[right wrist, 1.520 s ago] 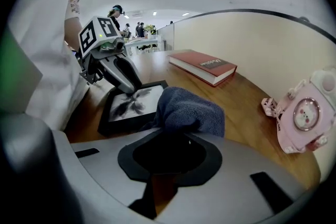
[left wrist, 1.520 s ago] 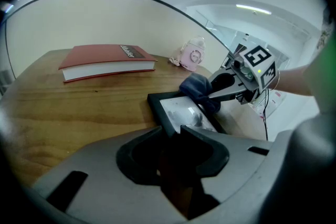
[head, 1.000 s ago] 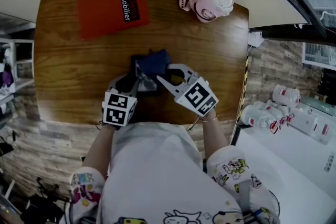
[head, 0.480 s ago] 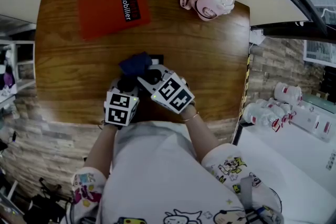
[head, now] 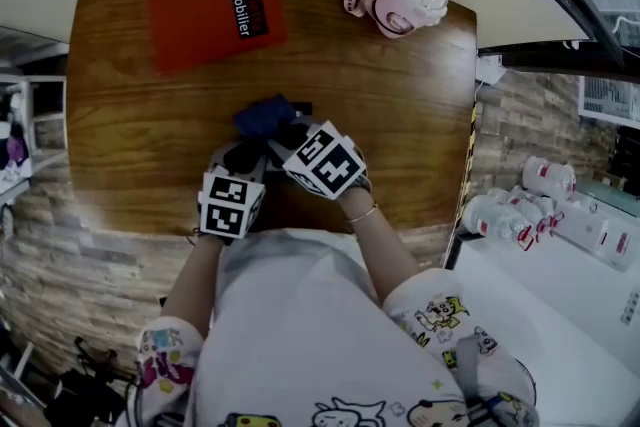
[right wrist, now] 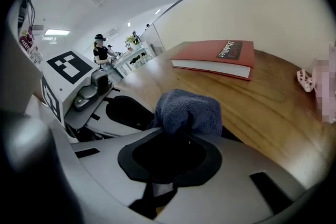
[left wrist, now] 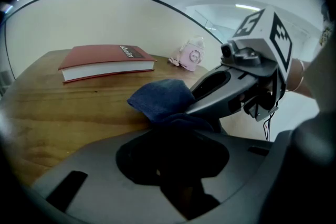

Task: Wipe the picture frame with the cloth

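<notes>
A dark blue cloth [head: 262, 117] lies bunched over the black picture frame [head: 304, 110], of which only a far corner shows in the head view. My right gripper [head: 282, 137] is shut on the cloth [right wrist: 188, 109] and presses it down on the frame. Just left of it, my left gripper [head: 243, 155] sits at the frame's near left edge, its jaws closed on the dark frame [left wrist: 178, 131]. In the left gripper view the cloth [left wrist: 161, 99] pokes up just past my jaws, with the right gripper [left wrist: 231, 86] reaching in from the right.
A red book [head: 215, 13] lies at the far left of the round wooden table [head: 410, 115]. A pink toy [head: 400, 3] sits at the far right edge. Bare wood shows between the book and the grippers.
My right gripper has swept left and down across the frame with the cloth, and now crowds against the left gripper. The frame's face is now covered. The left gripper stayed put.
</notes>
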Demonstrator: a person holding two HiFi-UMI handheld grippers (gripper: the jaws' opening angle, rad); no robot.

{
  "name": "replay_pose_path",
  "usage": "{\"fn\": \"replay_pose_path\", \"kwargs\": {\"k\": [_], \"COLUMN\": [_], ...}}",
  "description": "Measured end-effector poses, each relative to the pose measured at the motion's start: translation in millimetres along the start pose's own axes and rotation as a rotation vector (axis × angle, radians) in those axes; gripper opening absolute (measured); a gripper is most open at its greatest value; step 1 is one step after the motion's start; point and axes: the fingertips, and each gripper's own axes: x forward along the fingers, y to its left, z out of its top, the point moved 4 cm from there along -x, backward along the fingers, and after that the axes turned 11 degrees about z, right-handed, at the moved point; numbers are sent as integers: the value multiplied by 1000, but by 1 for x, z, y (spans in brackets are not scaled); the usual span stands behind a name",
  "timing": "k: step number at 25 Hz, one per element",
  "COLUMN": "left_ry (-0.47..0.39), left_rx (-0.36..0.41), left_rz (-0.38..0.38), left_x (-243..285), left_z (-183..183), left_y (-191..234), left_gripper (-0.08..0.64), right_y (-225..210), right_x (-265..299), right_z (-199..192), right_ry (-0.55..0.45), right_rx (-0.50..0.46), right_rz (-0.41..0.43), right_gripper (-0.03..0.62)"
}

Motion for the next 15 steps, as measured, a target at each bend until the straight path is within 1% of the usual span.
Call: {"fn": "replay_pose_path", "kwargs": {"k": [3, 7, 15], "left_ry": [1, 0, 1], "left_rx": [-1, -1, 0], "left_rz": [-2, -1, -3], "left_x": [0, -1, 0], "left_z": [0, 0, 0], "left_y": [0, 1, 0], "left_gripper": [106, 106, 106], "right_y": [3, 2, 6], "right_x": [-4, -11, -26], "right_z": [-4, -13, -28], "right_ry": [25, 33, 68], "right_rx": [-11, -9, -81], "right_rz": [-22, -63, -140], "right_gripper": [44, 44, 44]}}
